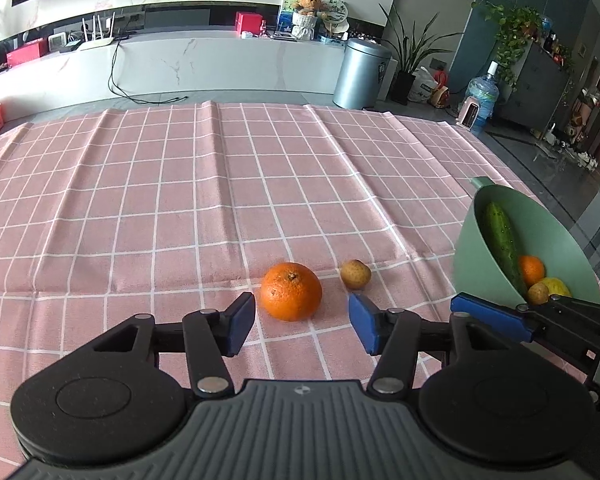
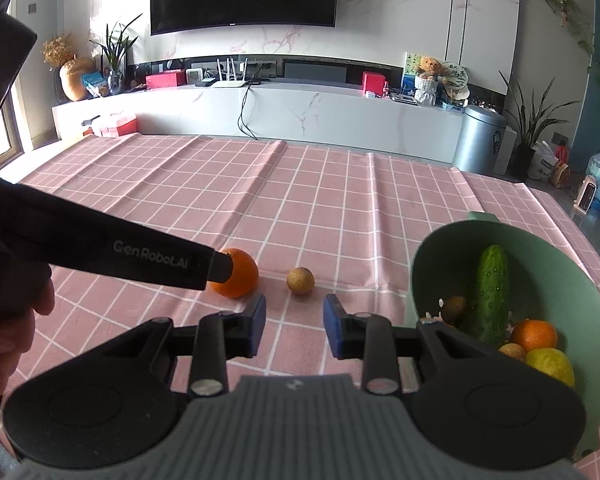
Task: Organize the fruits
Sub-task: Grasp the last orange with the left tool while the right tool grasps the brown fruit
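Right tongs (image 2: 295, 326) parted, empty, just short of small brown fruit (image 2: 299, 280). Left of that fruit, orange (image 2: 239, 276); right of it, green bowl (image 2: 556, 276) holding cucumber (image 2: 489, 294).

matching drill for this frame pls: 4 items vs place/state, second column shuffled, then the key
Items:
1. orange
2. small brown fruit
3. cucumber
4. left gripper

Places/states:
A. leaning inside the green bowl
B. on the pink checked cloth, directly ahead of open jaws
C. open, nothing between its pads
D. on the cloth between the orange and the bowl

Pairs: 1-B, 2-D, 3-A, 4-C
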Motion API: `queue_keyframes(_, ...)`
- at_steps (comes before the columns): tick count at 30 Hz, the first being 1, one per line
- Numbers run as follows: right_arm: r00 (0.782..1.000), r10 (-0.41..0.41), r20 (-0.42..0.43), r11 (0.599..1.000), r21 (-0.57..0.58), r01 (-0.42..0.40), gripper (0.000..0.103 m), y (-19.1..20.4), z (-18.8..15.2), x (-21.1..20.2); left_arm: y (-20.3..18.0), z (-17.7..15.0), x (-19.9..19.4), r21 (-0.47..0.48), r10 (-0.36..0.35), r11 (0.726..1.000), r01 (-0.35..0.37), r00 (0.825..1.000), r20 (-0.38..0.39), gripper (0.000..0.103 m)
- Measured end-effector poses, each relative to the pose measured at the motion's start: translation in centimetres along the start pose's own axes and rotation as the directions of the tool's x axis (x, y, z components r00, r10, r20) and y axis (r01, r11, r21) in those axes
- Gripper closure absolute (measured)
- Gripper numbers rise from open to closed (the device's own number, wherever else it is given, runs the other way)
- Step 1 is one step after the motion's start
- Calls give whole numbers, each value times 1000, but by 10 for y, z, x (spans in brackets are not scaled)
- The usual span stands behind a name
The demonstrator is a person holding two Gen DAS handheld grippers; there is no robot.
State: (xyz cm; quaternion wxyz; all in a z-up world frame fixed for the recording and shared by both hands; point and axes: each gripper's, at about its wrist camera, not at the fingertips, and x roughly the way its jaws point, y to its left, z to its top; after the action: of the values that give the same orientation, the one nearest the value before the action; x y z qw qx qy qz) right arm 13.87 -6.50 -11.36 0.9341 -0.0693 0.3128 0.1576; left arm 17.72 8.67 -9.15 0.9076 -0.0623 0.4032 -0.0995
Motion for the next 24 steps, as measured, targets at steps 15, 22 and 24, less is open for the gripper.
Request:
queue_keyframes(15, 998, -9, -55, 1000, -22, 8, 75, 5, 0, 51, 5, 3, 42, -57, 27, 998, -30, 998, -53, 38)
queue_keyframes(22, 998, -21, -59, 1000, -18, 20, 75, 3, 1, 63, 9, 4, 49, -70, 7, 997, -11, 998, -61, 50)
queue_keyframes(24, 998, -23, -55, 999, -26, 22, 75, 4, 2, 65, 10, 5, 49, -77, -1, 997, -4, 998, -59, 53)
